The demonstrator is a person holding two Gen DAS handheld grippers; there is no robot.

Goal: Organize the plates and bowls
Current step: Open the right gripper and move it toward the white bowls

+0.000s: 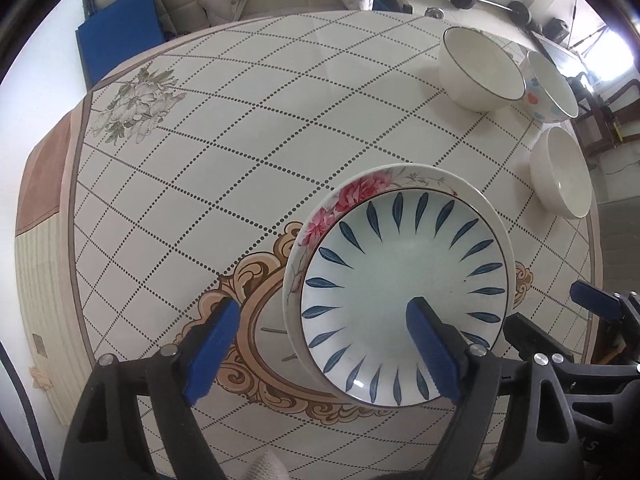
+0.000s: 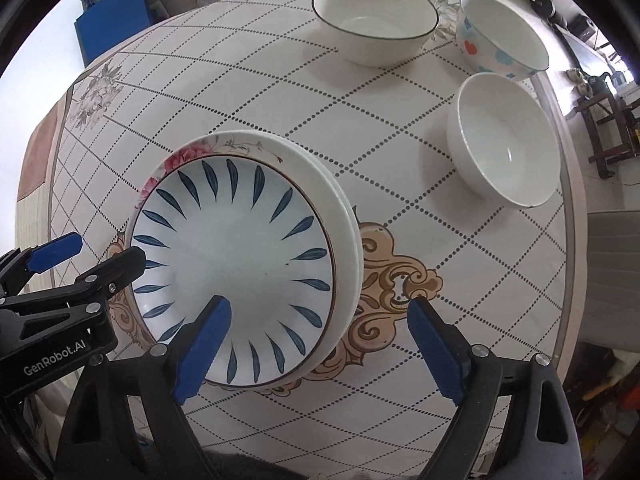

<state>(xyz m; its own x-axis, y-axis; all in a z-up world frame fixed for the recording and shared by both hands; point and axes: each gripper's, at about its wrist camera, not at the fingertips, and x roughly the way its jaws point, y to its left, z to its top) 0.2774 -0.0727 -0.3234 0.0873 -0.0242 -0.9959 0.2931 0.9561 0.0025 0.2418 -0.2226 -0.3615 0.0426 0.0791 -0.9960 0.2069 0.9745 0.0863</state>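
Blue-leaf ceramic plate (image 1: 404,280) stacked on a rose-rimmed white plate (image 1: 352,194), on the patterned round bench (image 1: 240,128).

The left gripper (image 1: 326,350) spreads wide over the stack's left rim; the right gripper (image 2: 320,346) spreads wide over its right rim, holding nothing. Three white bowls, black-rimmed (image 2: 374,26), heart-patterned (image 2: 502,36) and plain (image 2: 504,140), stand beyond, ahead-right.

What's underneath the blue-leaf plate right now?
The blue-leaf plate sits on a rose-patterned plate, with plain white plate rims showing below on the right side. The rest of the stack and the table under it are covered.
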